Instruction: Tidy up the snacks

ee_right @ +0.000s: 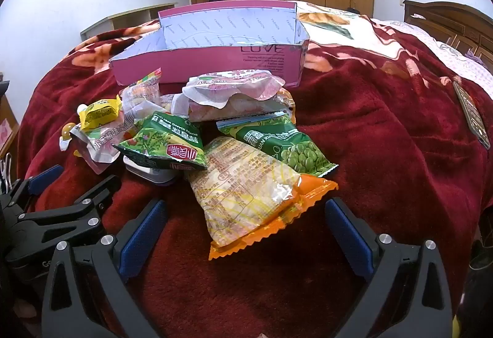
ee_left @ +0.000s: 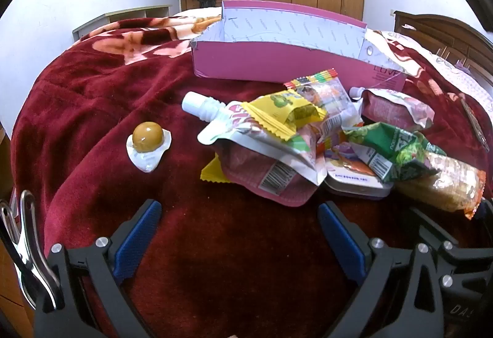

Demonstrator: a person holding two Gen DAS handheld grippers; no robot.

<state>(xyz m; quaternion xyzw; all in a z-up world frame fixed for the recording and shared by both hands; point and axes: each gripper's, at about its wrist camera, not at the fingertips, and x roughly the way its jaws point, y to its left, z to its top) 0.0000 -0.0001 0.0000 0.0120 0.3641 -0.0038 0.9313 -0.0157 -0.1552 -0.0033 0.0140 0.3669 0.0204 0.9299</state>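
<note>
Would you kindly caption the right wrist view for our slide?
Open right gripper faces a snack pile before an empty pink box on a red blanket.

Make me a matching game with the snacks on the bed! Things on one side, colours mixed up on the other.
Things:
1. open box
2. pea snack bag
3. noodle snack bag's edge
4. small candy packet

Colours:
A. yellow
B. pink
C. orange
D. green

Pairs: 1-B, 2-D, 3-C, 4-A
</note>
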